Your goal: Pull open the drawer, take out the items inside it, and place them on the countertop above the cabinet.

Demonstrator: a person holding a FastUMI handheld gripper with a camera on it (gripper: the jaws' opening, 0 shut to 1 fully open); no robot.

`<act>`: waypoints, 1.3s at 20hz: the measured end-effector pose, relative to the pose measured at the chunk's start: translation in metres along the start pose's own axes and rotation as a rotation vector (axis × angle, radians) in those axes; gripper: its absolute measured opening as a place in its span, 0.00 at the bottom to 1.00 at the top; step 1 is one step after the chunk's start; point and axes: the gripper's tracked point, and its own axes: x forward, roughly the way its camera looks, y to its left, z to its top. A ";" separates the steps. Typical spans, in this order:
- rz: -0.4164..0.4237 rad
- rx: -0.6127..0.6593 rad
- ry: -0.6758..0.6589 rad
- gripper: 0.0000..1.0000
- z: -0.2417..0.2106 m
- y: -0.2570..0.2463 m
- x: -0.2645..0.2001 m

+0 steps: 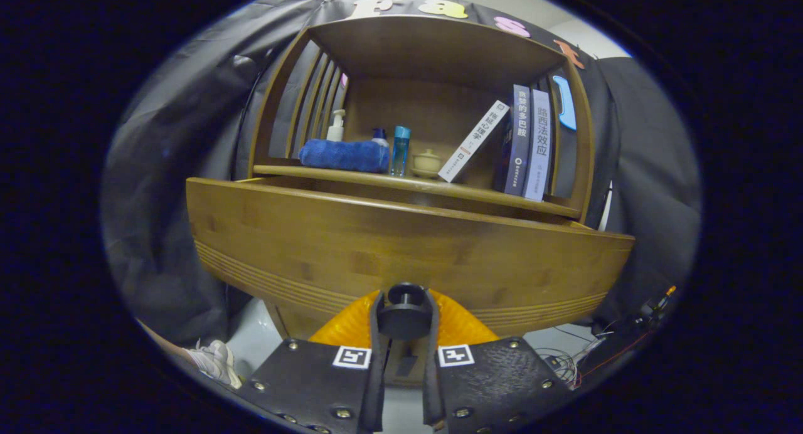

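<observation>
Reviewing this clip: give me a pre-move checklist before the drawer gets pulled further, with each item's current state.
1. Gripper closed on the round black drawer knob: ok, a jaw presses each side.
2. Wooden drawer front out from the cabinet: ok, it stands forward of the shelf edge.
3. Drawer open enough to reach inside: cannot tell, the interior is hidden behind the front.
4. Items inside the drawer: cannot tell.
5. Free space on the wooden countertop above: not ok at the back, where a folded blue towel, bottles and leaning books sit; the front strip looks bare.
</observation>
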 end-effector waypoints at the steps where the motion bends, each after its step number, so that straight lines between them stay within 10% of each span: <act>1: 0.004 -0.009 0.011 0.24 -0.004 0.001 -0.006; 26: 0.081 0.099 0.125 0.25 -0.021 0.018 -0.073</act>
